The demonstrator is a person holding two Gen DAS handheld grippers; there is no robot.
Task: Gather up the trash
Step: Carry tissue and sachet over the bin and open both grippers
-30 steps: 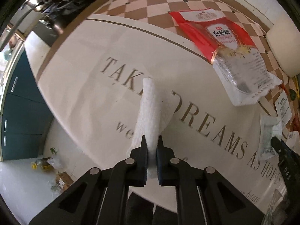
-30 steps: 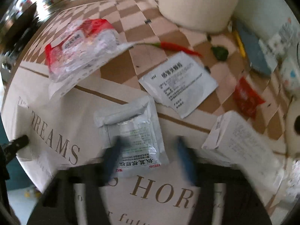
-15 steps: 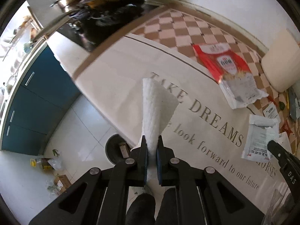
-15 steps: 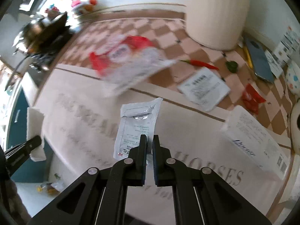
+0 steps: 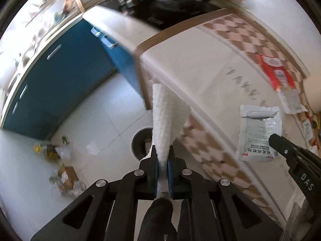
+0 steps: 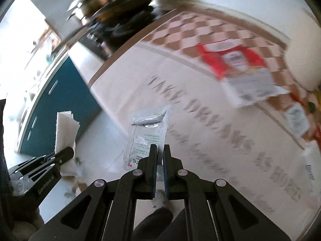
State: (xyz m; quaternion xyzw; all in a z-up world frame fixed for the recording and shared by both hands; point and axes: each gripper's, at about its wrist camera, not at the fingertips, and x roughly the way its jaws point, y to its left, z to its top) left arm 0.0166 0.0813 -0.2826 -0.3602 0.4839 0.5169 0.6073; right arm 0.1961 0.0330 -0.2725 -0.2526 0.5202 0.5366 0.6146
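Left wrist view. Left gripper: jaws clamped on a folded white paper towel that stands up toward 12 o'clock from the pads. Behind the towel, at centre, a round dark bin on the white floor; half of it is covered by towel and gripper, and its contents are too small to name. Right gripper, at 3 o'clock: only one dark fingertip shows, pinching the lower edge of a white sachet. Red-and-white bag at 2 o'clock lies on the tablecloth, blurred. Litter on the floor at 8 o'clock, unreadable.

Right wrist view. Right gripper: jaws closed tight on the white sachet, which hangs free above the table edge and floor. Left gripper at 9 o'clock, gripping the paper towel. Red-and-white bag at 2 o'clock on the tablecloth, smeared by blur. Small items at 3 o'clock cut off by the frame.
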